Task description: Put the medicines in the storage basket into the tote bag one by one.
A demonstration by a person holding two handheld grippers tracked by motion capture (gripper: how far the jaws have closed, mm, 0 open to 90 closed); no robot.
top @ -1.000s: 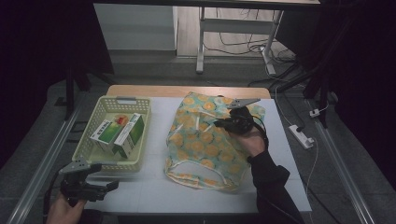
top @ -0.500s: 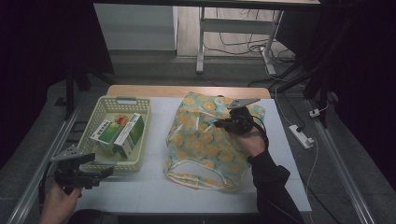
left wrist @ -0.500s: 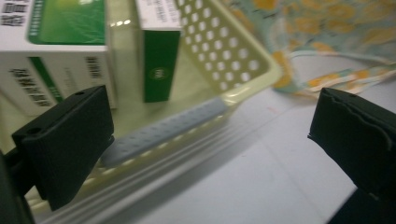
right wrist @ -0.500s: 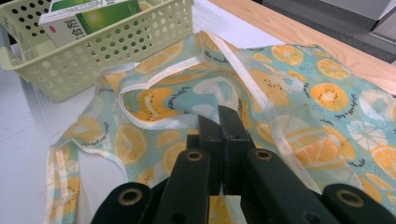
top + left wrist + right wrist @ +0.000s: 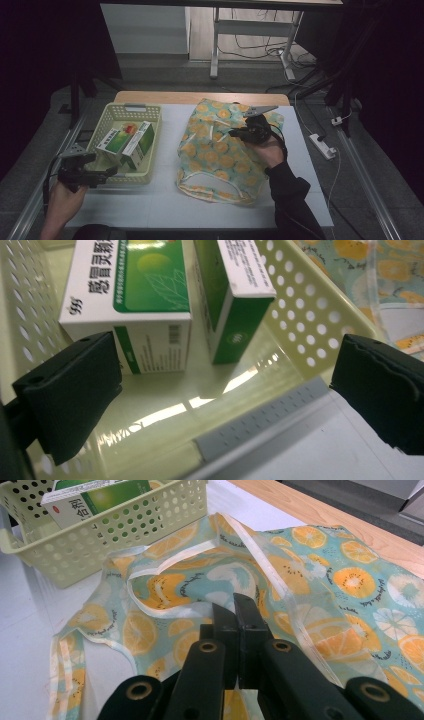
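The fruit-printed fabric bag (image 5: 220, 150) lies flat on the white surface (image 5: 165, 205), its handles toward the person. The right claw (image 5: 235, 133) rests on the bag's upper part with its jaws pressed together; whether cloth is pinched between them cannot be told. Left of the bag, a pale yellow perforated plastic basket (image 5: 116, 112) holds two green-and-white cardboard boxes (image 5: 127, 143). The left claw (image 5: 102, 173) hovers at the basket's near rim, jaws wide apart, boxes just ahead.
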